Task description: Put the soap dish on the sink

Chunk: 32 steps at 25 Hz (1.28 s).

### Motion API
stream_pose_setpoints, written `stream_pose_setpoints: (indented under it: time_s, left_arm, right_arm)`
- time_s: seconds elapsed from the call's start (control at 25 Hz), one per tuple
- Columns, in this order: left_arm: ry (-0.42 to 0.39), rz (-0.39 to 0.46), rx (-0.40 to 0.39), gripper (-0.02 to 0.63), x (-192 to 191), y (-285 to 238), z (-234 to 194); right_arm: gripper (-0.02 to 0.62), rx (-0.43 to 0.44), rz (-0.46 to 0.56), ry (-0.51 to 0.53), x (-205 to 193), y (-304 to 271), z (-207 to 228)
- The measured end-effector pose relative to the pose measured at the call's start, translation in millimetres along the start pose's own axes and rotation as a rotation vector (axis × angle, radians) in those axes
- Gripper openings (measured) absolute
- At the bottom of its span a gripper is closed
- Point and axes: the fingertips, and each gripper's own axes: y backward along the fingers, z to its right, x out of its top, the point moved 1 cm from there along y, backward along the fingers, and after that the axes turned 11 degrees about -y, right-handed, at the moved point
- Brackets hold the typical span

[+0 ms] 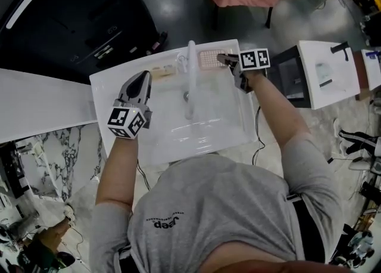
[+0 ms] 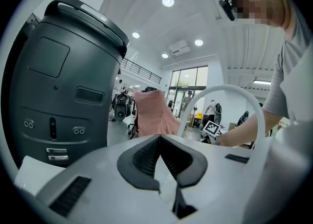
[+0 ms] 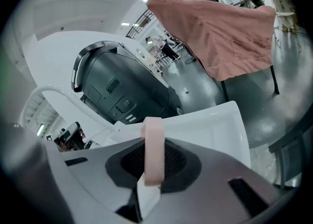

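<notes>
Two grippers show in the head view, but only my right gripper (image 1: pixel 225 59) matters for the coming move. It reaches over the back right part of the white ceramic sink (image 1: pixel 113 84), jaws pinched on the right end of the pale pink, grid-topped rectangular soap dish (image 1: pixel 211 58). The dish lies leftward from my jaws, its long axis running along the back ledge, just right of the tall white curved faucet (image 1: pixel 190 78). I cannot tell whether it rests on the ledge or hangs just above it. My left gripper (image 1: pixel 141 78) sits over the basin's left side, well apart from the dish.

From the left gripper view, its black ribbed pads meet with nothing between them.

From the right gripper view, the pads clamp the dish's pink rim, seen edge-on, with the white ledge just beyond. I judge the placing nearly done: the right hand, being the nearer, must settle the dish flat and let go.
</notes>
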Motion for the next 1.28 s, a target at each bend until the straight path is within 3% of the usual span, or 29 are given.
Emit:
stream_pose_setpoints:
  time_s: [0.68,1.28]
  left_arm:
    - [0.022,-0.042,-0.017,0.015,-23,-12,-8]
    - [0.032,-0.05,-0.028,0.015,-29,-16,-10]
  right_arm:
    - [0.112,-0.077,-0.058,-0.012,5,-29,28]
    - [0.204,-0.368,-0.028,0.066,7,-33,49]
